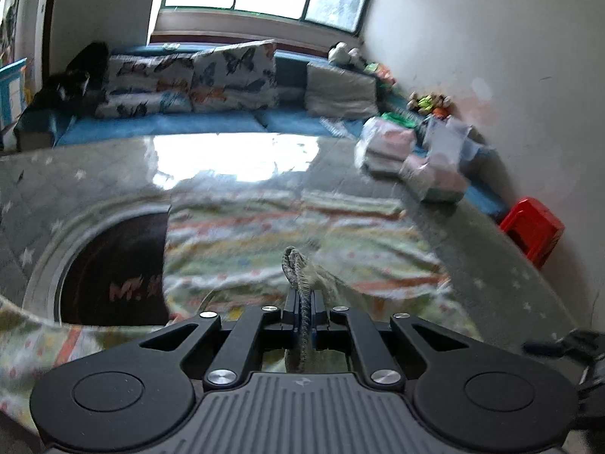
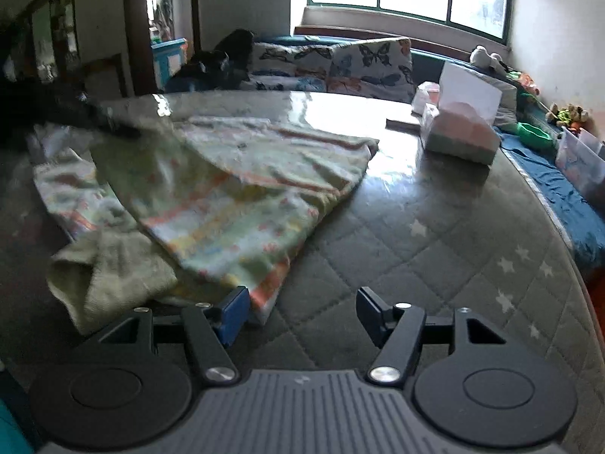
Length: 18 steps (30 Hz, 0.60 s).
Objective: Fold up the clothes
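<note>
pastel striped, dotted fleece garment spread on grey quilted star-print table, one layer partly turned over. left gripper fingers pinched tight on grey ribbed cuff, lifted, likely to carry the fold across. right gripper fingers wide apart, empty, low beside near hem, probably ready to pin.

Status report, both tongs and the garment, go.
Left tongs shut on garment edge. Right tongs open, beside its near corner. Tissue packs on table, apart from the cloth.
</note>
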Available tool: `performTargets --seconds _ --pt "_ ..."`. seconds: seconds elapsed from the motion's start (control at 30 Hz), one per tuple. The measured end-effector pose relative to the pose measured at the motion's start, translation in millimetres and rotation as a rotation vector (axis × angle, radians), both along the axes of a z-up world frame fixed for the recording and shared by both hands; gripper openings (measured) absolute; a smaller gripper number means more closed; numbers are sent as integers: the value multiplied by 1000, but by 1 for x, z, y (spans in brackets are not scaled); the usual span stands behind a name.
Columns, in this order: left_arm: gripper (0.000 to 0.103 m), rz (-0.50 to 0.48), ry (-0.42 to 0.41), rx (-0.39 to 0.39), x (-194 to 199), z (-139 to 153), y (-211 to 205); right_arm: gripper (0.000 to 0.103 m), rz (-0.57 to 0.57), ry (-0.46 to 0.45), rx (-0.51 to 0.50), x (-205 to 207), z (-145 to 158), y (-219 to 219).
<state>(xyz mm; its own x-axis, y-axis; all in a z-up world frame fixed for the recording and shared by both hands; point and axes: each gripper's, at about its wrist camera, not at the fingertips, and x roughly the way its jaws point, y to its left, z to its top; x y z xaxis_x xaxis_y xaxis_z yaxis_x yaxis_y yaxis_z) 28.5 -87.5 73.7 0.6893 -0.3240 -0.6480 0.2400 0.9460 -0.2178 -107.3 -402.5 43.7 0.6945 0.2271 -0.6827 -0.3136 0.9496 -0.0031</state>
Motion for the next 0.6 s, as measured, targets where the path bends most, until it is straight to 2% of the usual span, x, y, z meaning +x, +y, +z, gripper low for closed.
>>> performTargets --seconds 0.13,0.23,0.3,0.37,0.53,0.6 --pt "9 22 42 16 5 -18 6 57 31 -48 4 13 12 6" --pt "10 35 64 20 7 -28 10 46 70 -46 14 31 11 17" --pt "12 39 70 26 7 -32 12 34 95 -31 11 41 5 25" --pt "12 44 76 33 7 -36 13 29 118 -15 7 46 -1 32" --pt "12 66 85 57 10 -45 19 24 133 18 -75 46 -18 40" --pt "12 75 81 53 10 -45 23 24 135 17 -71 46 -14 38"
